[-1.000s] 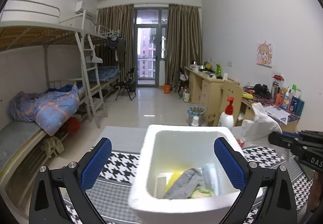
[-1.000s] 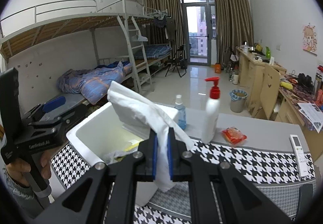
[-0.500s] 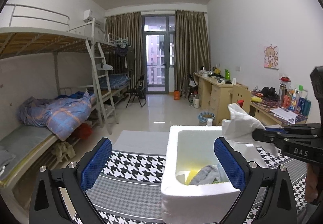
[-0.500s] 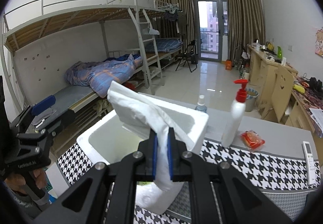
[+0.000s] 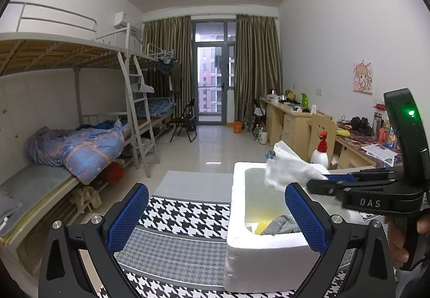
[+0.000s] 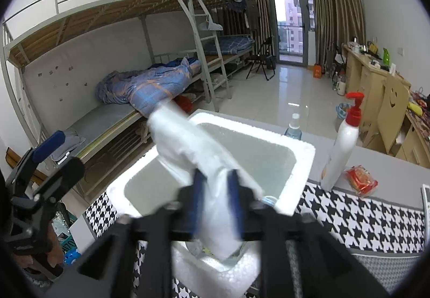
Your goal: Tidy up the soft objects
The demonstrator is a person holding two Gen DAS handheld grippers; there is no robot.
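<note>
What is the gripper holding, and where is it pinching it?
The right gripper pinches a white tissue pack near its lower end, over the foam box. The left gripper holds nothing.

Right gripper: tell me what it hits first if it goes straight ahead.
Probably the foam box: the right gripper, shut on the white cloth, points over its opening, so the far inner wall comes first, though depth is unclear.
</note>
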